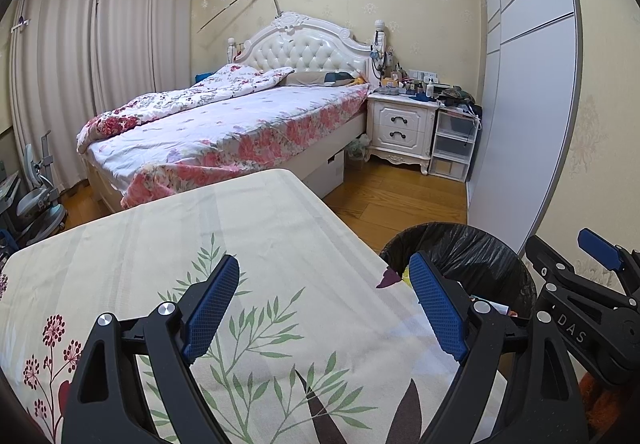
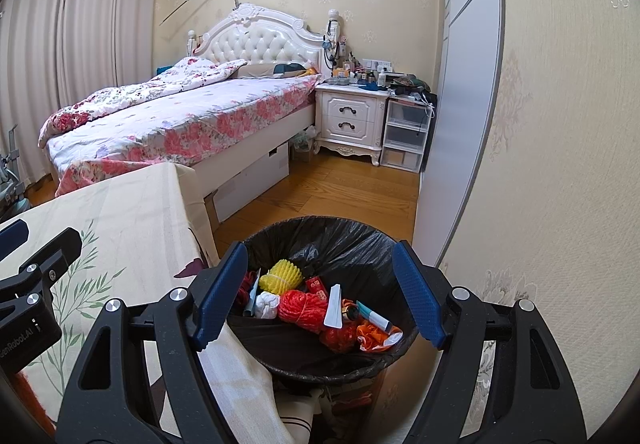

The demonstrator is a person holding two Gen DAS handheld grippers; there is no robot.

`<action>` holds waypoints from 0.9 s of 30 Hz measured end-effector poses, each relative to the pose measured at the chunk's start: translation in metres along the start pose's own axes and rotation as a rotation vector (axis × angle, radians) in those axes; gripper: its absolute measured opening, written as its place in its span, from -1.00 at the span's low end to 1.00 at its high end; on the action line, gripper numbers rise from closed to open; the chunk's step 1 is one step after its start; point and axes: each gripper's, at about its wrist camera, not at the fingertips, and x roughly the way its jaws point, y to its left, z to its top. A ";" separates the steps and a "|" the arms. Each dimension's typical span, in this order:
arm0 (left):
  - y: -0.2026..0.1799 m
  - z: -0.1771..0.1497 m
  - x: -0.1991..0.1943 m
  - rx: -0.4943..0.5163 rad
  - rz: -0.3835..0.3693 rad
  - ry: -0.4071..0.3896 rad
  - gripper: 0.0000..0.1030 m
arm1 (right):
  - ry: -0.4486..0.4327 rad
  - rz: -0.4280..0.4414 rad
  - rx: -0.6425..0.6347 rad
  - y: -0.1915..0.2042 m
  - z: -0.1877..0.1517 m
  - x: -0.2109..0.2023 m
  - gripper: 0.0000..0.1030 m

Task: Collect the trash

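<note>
A trash bin with a black liner [image 2: 344, 244] stands on the floor beside the table; it also shows in the left wrist view [image 1: 472, 248]. Inside lie a yellow foam net [image 2: 280, 276], red netting [image 2: 300, 306], a white wad [image 2: 267, 304], a white card [image 2: 334, 306] and orange wrappers [image 2: 370, 336]. My right gripper [image 2: 320, 300] is open and empty, held above the bin. My left gripper [image 1: 326, 308] is open and empty above the table's floral cloth [image 1: 200, 244]. The right gripper's body shows in the left wrist view [image 1: 580, 308].
A bed with floral bedding [image 1: 224, 128] stands behind the table. A white nightstand [image 1: 400, 124] with clutter and clear plastic drawers [image 1: 454, 148] stand by a white wardrobe [image 1: 528, 104]. Wood floor [image 1: 392, 196] lies between. Wallpapered wall [image 2: 560, 164] is close on the right.
</note>
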 end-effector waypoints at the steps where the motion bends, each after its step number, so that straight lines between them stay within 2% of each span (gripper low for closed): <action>1: -0.001 0.000 0.000 0.000 0.000 0.000 0.63 | 0.001 0.000 0.000 0.000 0.000 0.000 0.42; 27: -0.004 -0.004 0.001 -0.006 -0.003 -0.005 0.63 | 0.000 0.000 0.000 0.001 -0.001 0.000 0.42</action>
